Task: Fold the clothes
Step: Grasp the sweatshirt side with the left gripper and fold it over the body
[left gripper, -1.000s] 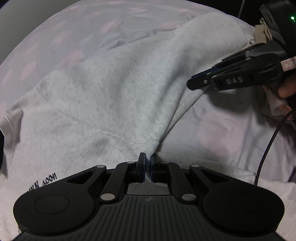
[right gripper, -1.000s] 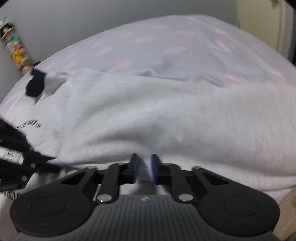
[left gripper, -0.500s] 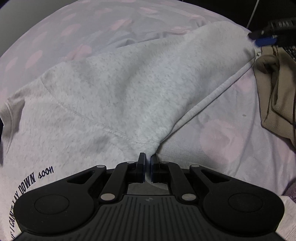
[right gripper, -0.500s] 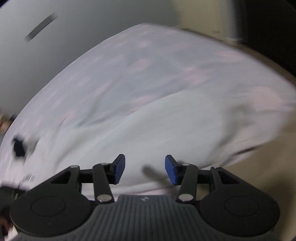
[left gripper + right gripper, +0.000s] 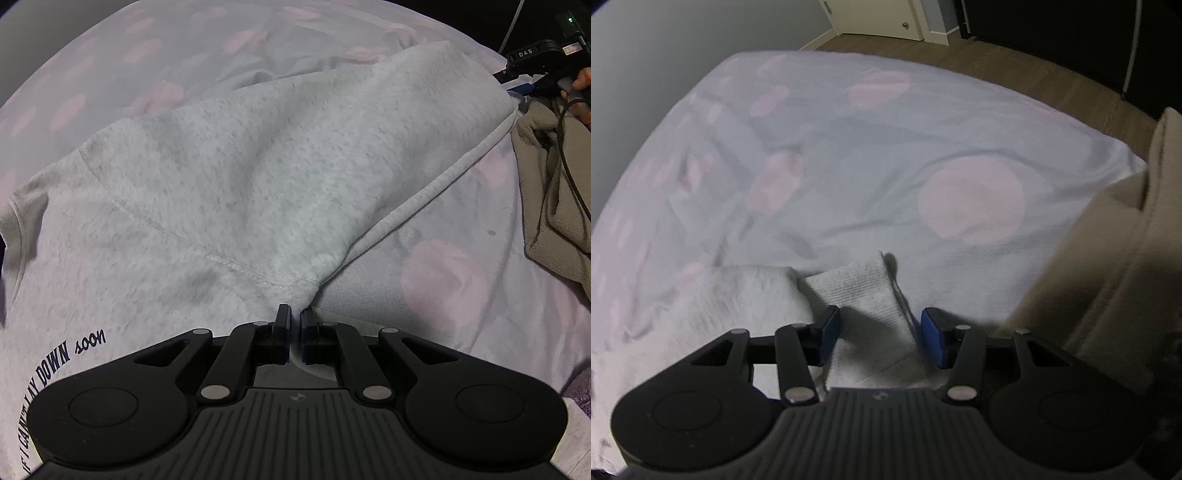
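A light grey sweatshirt [image 5: 229, 177] with dark lettering lies on the bed, one sleeve stretched out to the upper right. My left gripper [image 5: 294, 317] is shut on the sweatshirt at the underarm seam. At the sleeve's far end my right gripper [image 5: 511, 79] shows, held by a hand. In the right wrist view the right gripper [image 5: 881, 332] stands over the ribbed sleeve cuff [image 5: 860, 284]. The cuff lies between the blue pads [image 5: 932, 338], which are apart and closing, not pressing on it.
The bed sheet [image 5: 443, 280] is lilac with pink dots. A beige garment [image 5: 554, 206] lies bunched at the right, close to the cuff, and also shows at the right of the right wrist view [image 5: 1108, 277]. Beyond the bed's edge are a wood floor [image 5: 1034, 74] and a door [image 5: 886, 18].
My right gripper opened, let go of the sweatshirt and swept right along the sleeve to its cuff. The sleeve now lies straighter. The left gripper kept its grip and stayed put.
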Demonstrator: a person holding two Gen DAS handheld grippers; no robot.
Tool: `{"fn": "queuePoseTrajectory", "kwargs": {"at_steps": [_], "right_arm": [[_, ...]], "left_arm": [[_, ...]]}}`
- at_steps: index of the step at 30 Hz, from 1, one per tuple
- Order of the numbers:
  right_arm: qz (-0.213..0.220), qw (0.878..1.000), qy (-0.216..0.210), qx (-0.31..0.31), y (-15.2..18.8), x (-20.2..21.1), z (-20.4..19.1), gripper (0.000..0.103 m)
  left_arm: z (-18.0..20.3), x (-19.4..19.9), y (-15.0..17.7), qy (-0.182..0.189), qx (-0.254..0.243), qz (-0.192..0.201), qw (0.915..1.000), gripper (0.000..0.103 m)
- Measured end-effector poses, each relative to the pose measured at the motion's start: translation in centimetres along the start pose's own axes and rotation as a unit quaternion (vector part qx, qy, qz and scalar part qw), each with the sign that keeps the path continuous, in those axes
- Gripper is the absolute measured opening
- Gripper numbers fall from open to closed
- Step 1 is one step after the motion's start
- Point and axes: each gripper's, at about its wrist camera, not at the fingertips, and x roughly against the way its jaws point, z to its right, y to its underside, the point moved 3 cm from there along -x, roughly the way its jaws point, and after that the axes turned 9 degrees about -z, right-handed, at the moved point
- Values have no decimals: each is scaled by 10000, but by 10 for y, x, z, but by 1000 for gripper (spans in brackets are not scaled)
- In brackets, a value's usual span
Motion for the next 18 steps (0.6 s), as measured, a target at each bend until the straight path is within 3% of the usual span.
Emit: {"fn": "queuePoseTrajectory", "kwargs": {"at_steps": [1, 2, 3, 8, 13, 18], "right_arm": [[-17, 10000, -6, -19, 0, 1, 2, 40], [-34, 10000, -6, -55, 0, 3, 5, 18], [-31, 10000, 15, -78, -1, 5, 8, 9], [460, 9983, -126, -321, -16, 39, 7, 6], [1129, 9931, -260, -184, -50, 90, -17, 5], [1416, 9895, -262, 101, -76, 114, -46, 5]], "left_arm": [[0, 0, 0, -9, 3, -3, 10000, 3], [1, -1, 0, -18, 7, -5, 10000, 3], [1, 0, 0, -29, 14, -4, 10000, 3], [5, 7, -5, 8, -71, 58, 10000, 3], [5, 13, -31, 403, 268, 278, 9984, 3], [13, -14, -43, 300, 264, 90, 9992, 3]]}}
